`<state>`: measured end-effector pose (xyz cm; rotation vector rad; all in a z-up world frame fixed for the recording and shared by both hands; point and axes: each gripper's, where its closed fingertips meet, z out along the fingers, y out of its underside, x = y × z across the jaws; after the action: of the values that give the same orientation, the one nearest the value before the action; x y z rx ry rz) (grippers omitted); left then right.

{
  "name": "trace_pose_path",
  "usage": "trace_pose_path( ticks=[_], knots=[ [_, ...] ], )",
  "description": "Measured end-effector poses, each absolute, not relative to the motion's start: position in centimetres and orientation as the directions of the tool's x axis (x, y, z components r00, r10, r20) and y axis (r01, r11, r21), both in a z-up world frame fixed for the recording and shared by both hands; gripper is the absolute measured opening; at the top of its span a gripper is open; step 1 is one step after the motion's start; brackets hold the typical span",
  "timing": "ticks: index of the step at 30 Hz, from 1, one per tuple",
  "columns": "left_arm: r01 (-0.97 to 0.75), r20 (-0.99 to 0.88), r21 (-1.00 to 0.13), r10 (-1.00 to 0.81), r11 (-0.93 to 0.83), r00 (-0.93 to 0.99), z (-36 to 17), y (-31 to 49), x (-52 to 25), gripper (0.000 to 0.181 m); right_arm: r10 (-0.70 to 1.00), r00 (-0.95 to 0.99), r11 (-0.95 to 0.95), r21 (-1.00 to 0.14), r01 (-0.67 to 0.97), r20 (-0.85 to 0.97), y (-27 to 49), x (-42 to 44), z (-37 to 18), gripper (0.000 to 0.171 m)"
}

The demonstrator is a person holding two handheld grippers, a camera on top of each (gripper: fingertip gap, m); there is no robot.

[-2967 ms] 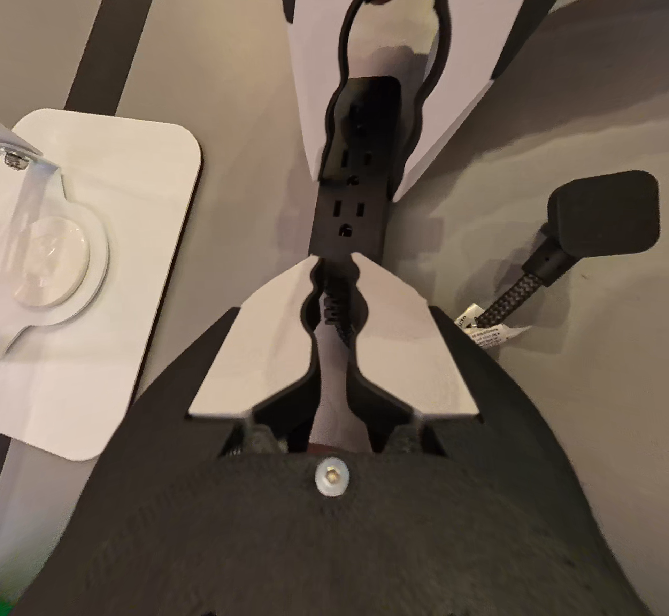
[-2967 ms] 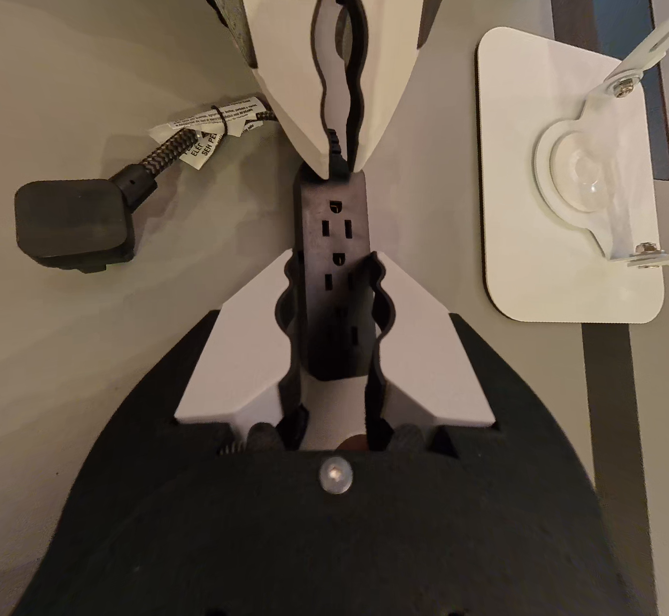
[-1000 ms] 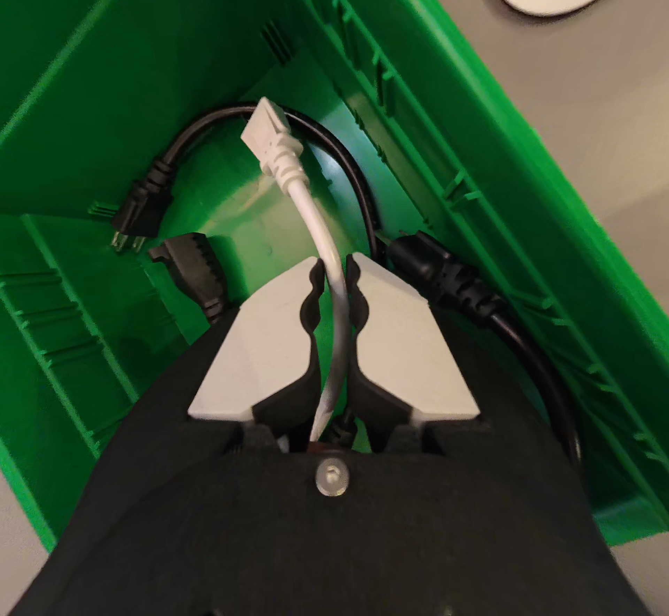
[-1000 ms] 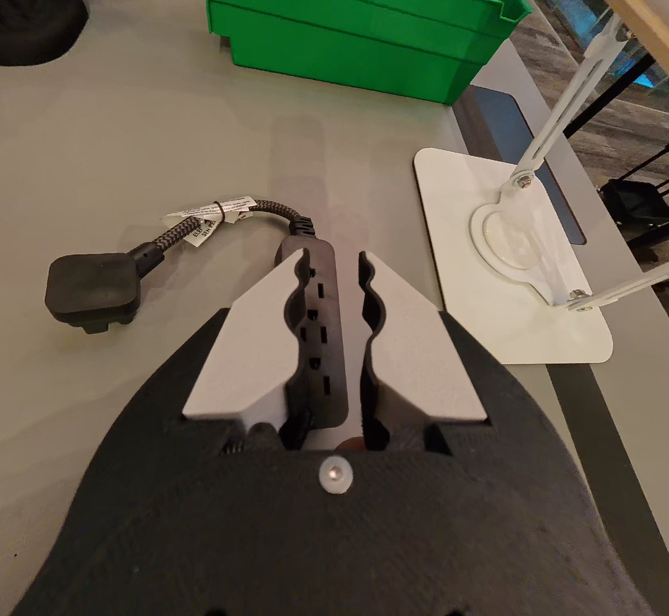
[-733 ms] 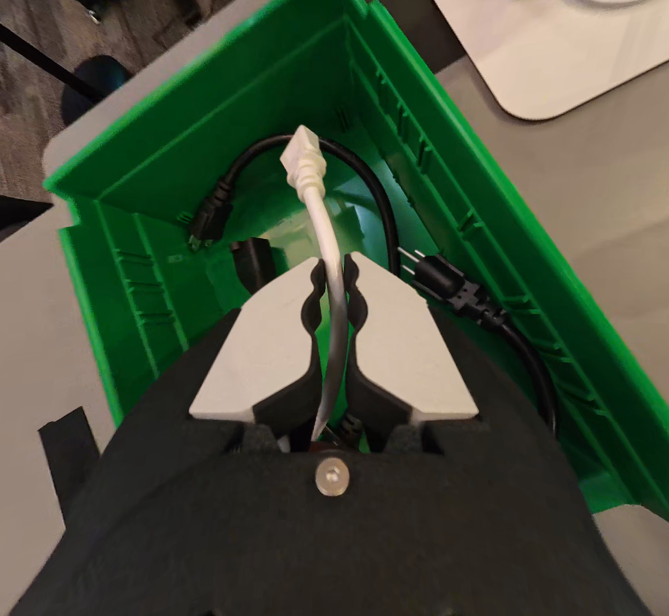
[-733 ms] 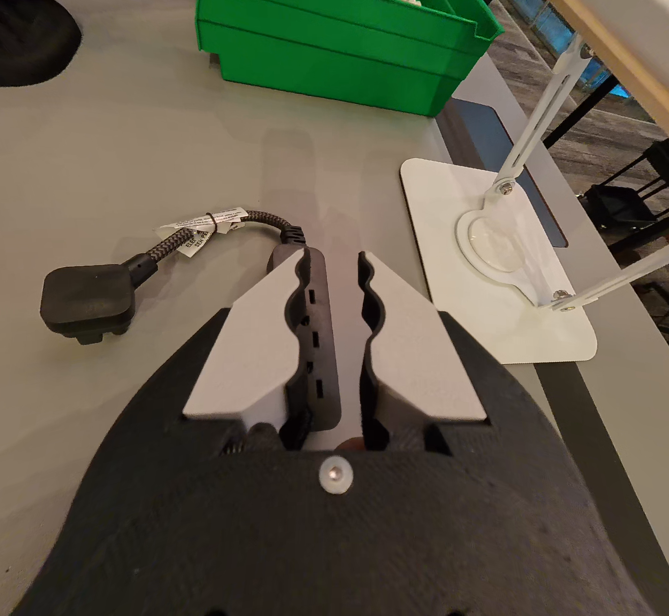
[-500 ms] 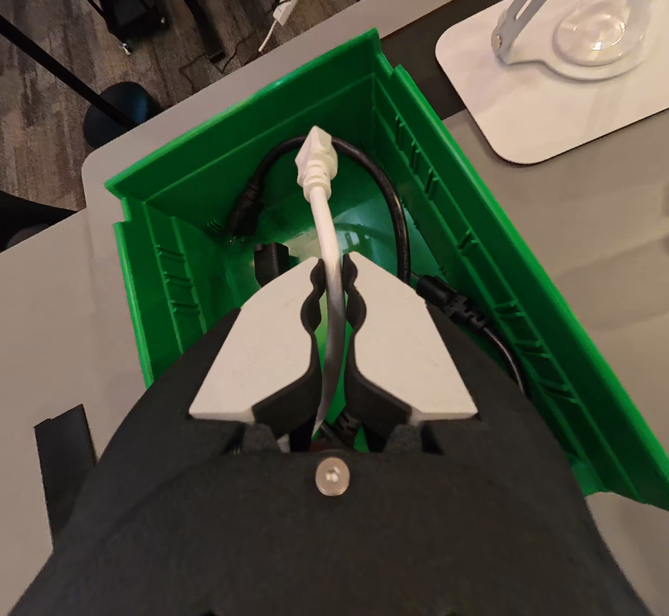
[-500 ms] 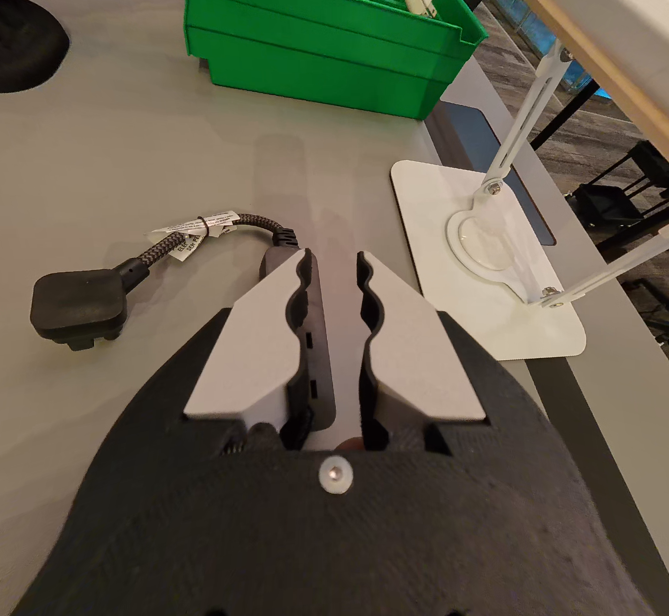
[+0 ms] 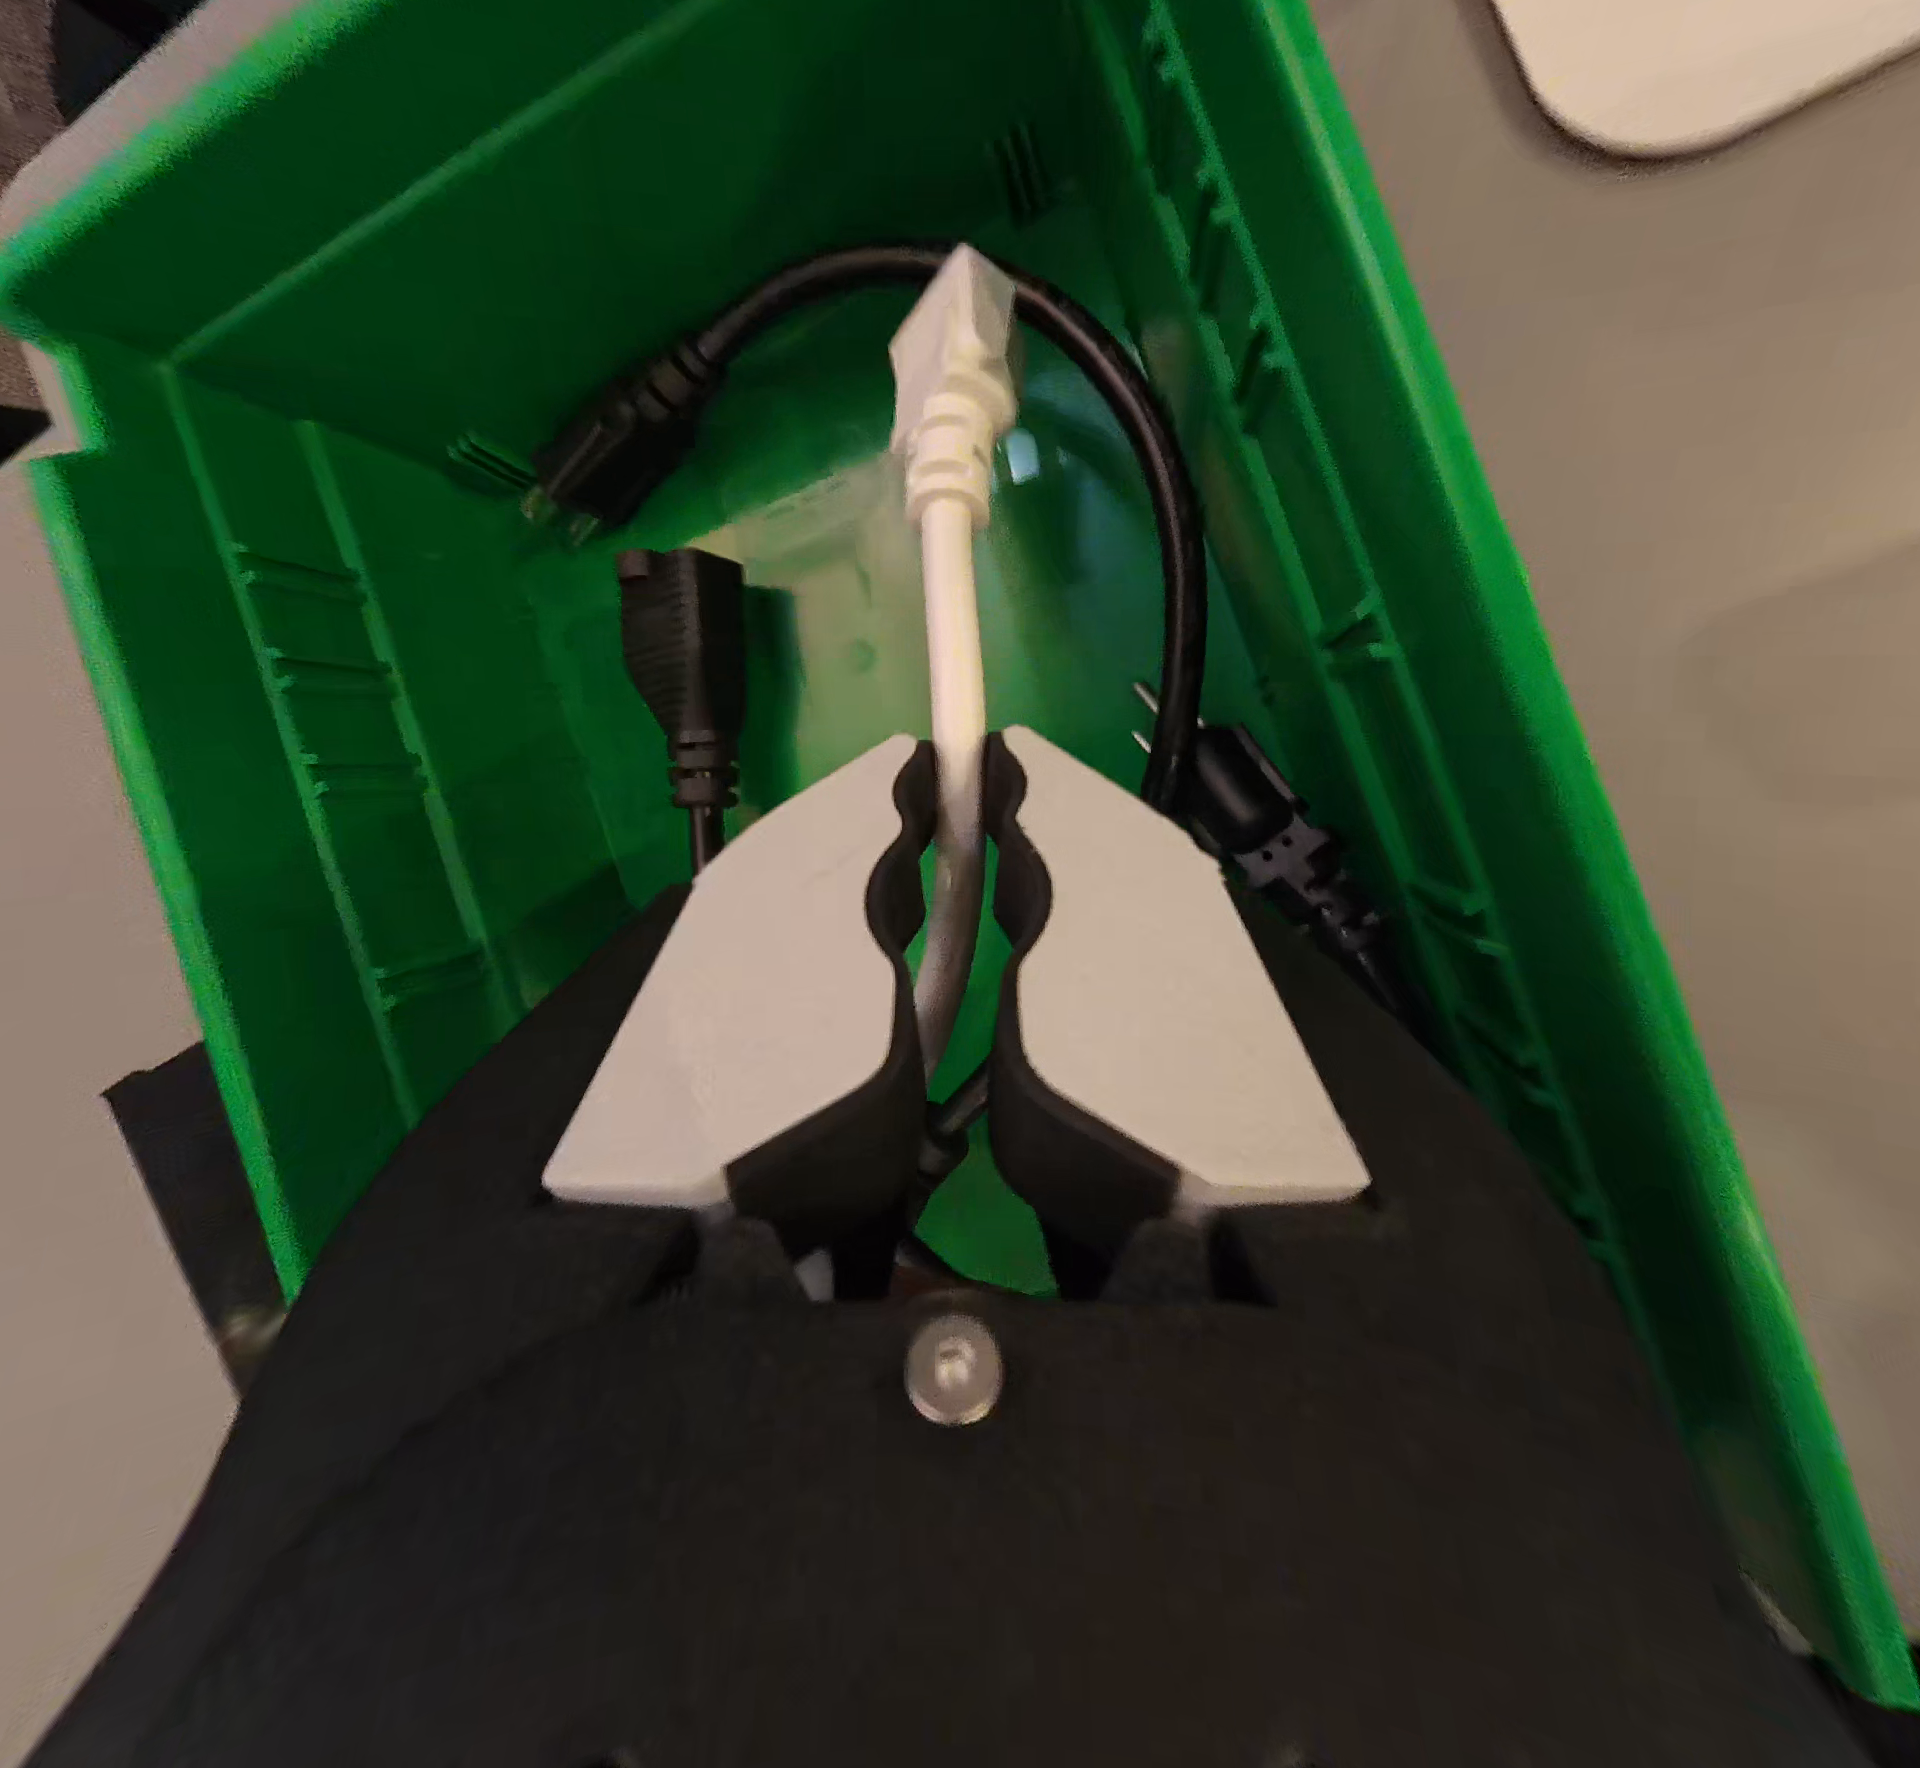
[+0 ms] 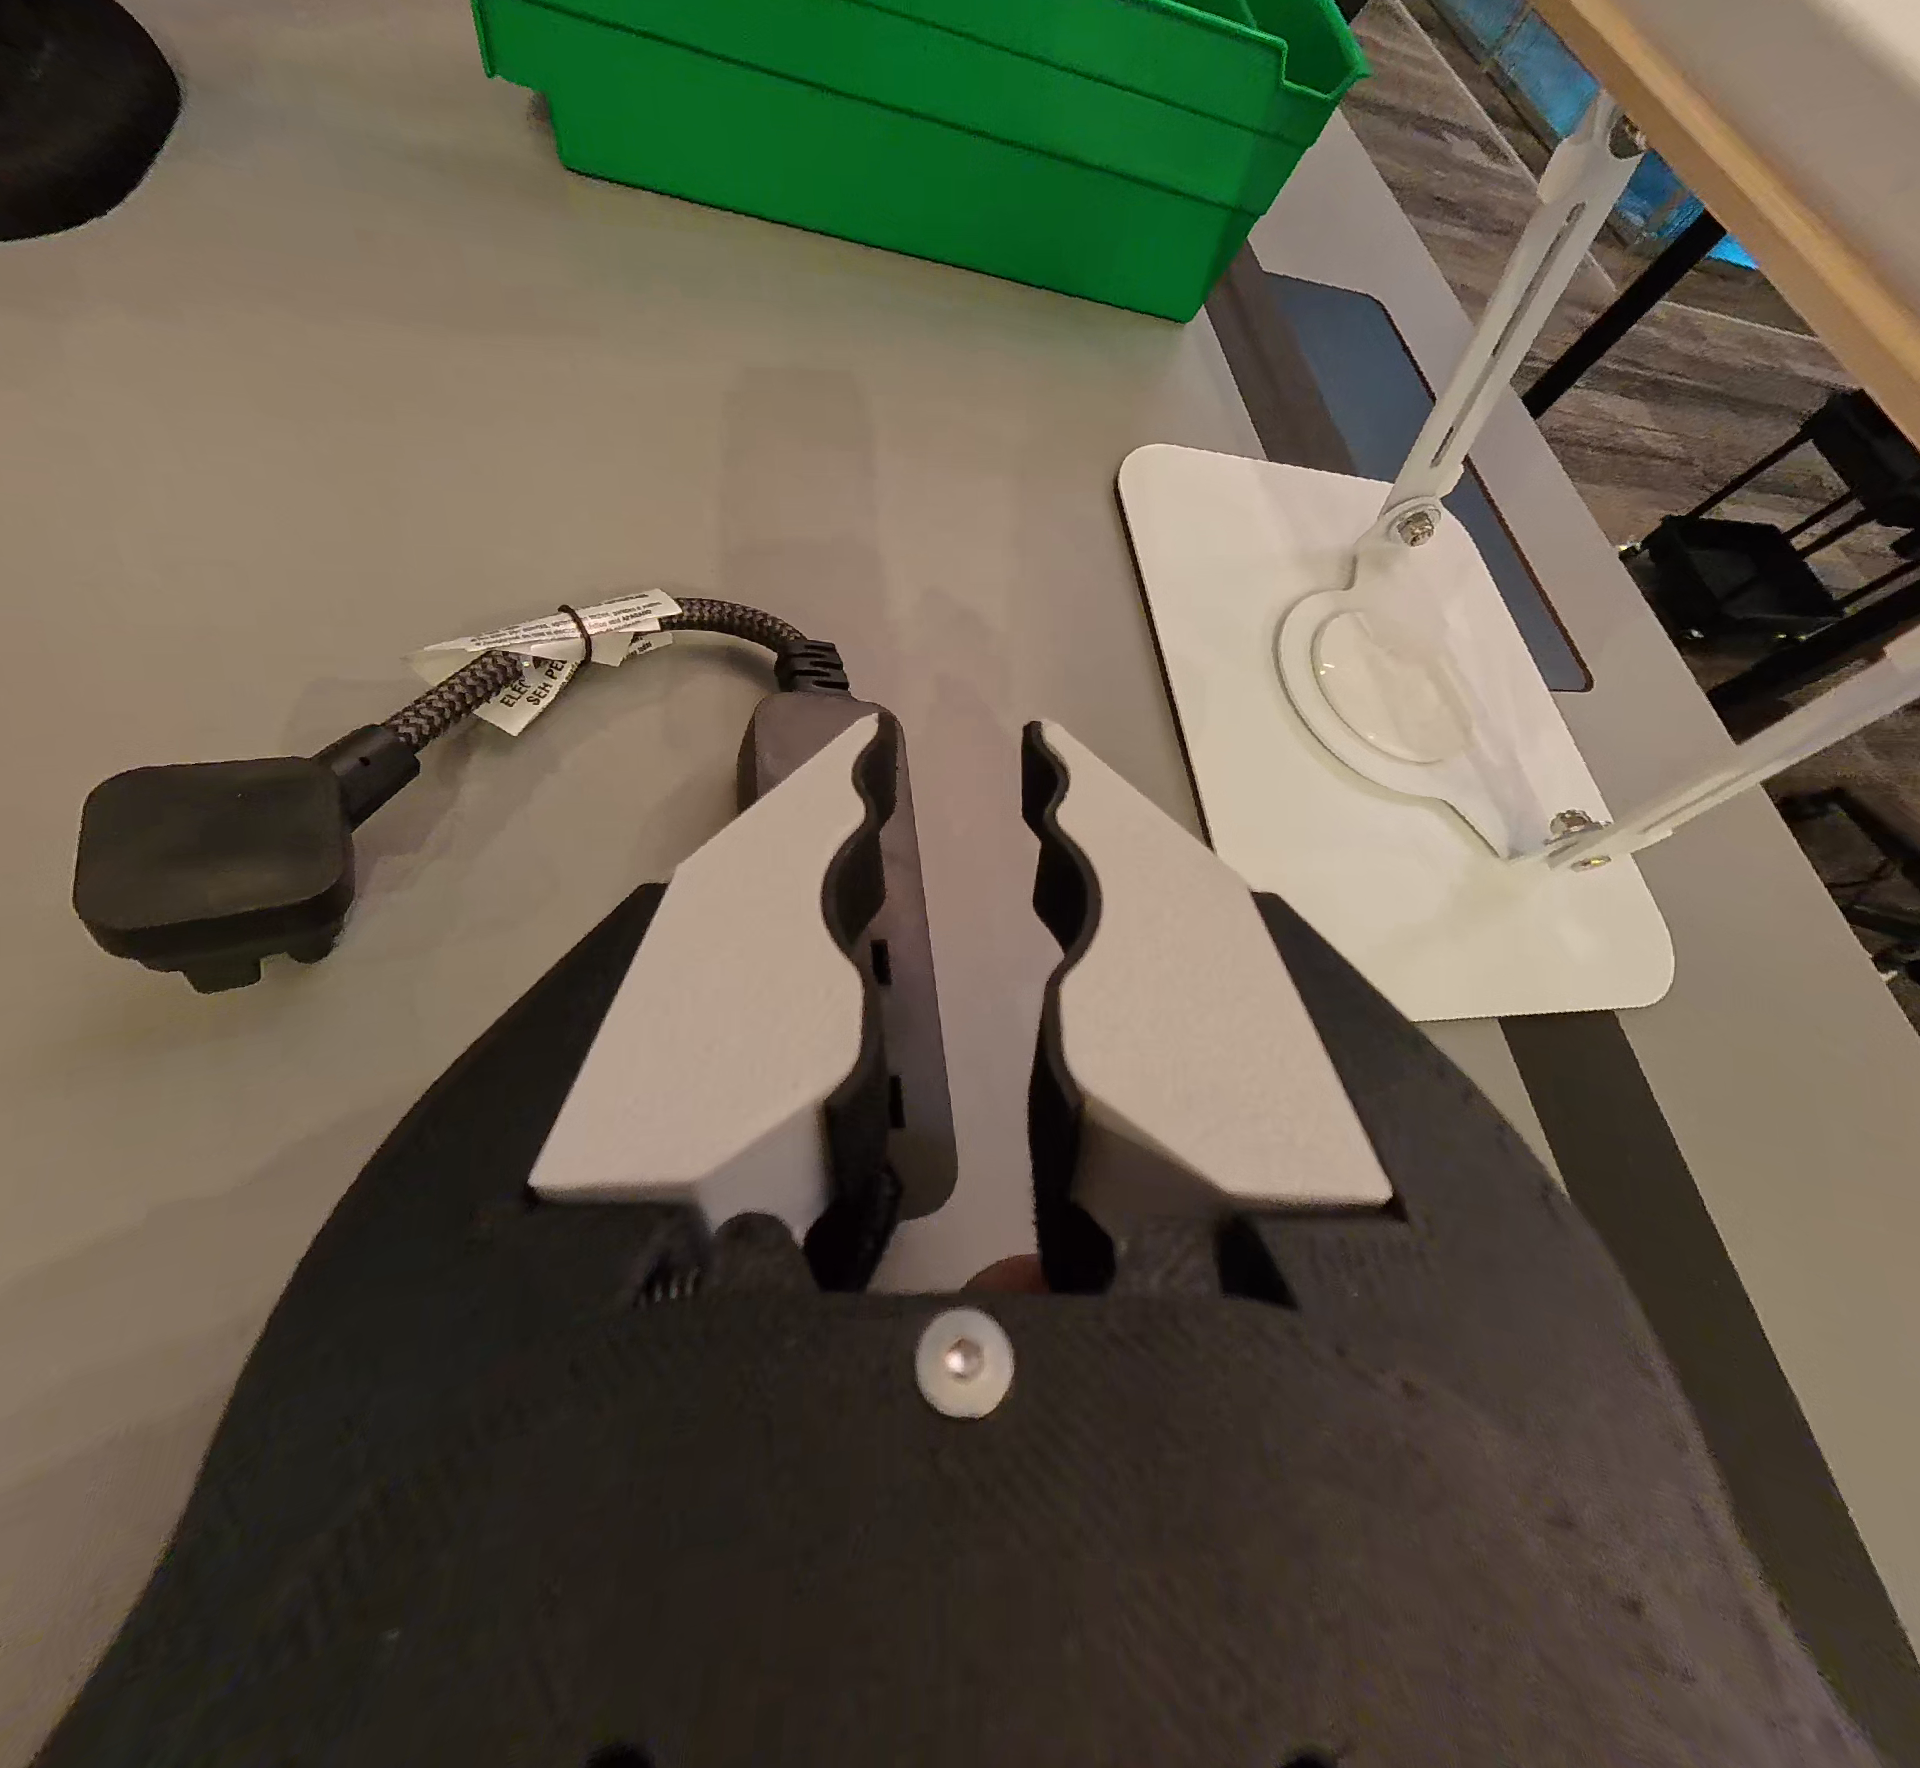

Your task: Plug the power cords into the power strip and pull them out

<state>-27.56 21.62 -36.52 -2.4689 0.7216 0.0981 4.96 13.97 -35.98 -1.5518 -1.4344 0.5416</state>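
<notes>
My left gripper (image 9: 958,750) is shut on a white power cord (image 9: 954,638) and holds it over the green bin (image 9: 582,108); its white plug end (image 9: 956,368) points away from me. Black cords (image 9: 1179,575) and a black plug (image 9: 686,648) lie on the bin floor. My right gripper (image 10: 961,742) is open above the grey table. The black power strip (image 10: 914,939) lies under its left finger (image 10: 748,970), partly hidden. The strip's braided cable (image 10: 457,710) runs left to a black flat plug (image 10: 213,851).
The green bin (image 10: 883,87) stands at the far side of the table in the right wrist view. A white stand base (image 10: 1382,814) with thin white legs sits to the right. A dark round object (image 10: 62,87) lies at far left. The table edge runs along the right. Spacing between my two grippers at the tips: around 35 cm. Between my left fingertips and the black plug (image 9: 686,648) there is roughly 9 cm.
The left gripper has dropped back down toward the bin with the white cord. The right gripper has shifted right, so the power strip now lies under its left finger.
</notes>
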Motion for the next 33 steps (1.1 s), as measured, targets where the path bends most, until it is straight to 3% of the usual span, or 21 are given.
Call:
trace_pose_path(
  ticks=[4,5,7,9,14,18,21,29,33],
  knots=[
    [-0.514,-0.182,-0.538,-0.504,-0.668,0.844,-36.0,21.4,-27.2,0.008,0.942,0.220,0.104,-0.842,0.529,0.255,13.9,4.7,-36.0,0.023],
    [-0.532,-0.198,-0.532,-0.514,-0.659,0.835,-36.1,21.4,-27.1,0.012,0.942,0.218,0.106,-0.842,0.529,0.255,13.9,4.7,-36.1,0.023],
    [-0.556,-0.237,-0.506,-0.513,-0.660,0.825,-36.1,21.2,-27.6,0.038,0.942,0.216,0.108,-0.841,0.531,0.257,13.8,4.7,-36.1,0.023],
    [-0.601,-0.242,-0.474,-0.561,-0.643,0.792,-36.1,20.3,-27.5,0.039,0.941,0.218,0.109,-0.842,0.529,0.259,13.9,4.8,-36.0,0.023],
    [-0.704,-0.265,-0.254,-0.652,-0.663,0.710,-38.1,18.0,-29.3,0.039,0.941,0.226,0.103,-0.847,0.521,0.254,14.0,5.1,-35.9,0.023],
    [-0.759,-0.258,-0.082,-0.722,-0.646,0.642,-39.9,16.7,-30.8,0.030,0.943,0.223,0.100,-0.849,0.518,0.248,14.1,5.2,-36.1,0.023],
    [-0.778,-0.245,-0.077,-0.744,-0.624,0.622,-40.0,16.9,-31.1,0.009,0.942,0.222,0.103,-0.849,0.518,0.250,14.0,5.2,-36.1,0.022],
    [-0.819,-0.364,-0.104,-0.745,-0.564,0.559,-35.9,17.8,-31.6,0.008,0.940,0.236,0.098,-0.857,0.507,0.247,14.3,5.5,-35.9,0.021],
    [-0.872,-0.459,0.012,-0.778,-0.489,0.430,-32.0,17.7,-32.1,0.008,0.941,0.233,0.099,-0.857,0.506,0.246,14.2,5.4,-35.9,0.021]
  ],
)
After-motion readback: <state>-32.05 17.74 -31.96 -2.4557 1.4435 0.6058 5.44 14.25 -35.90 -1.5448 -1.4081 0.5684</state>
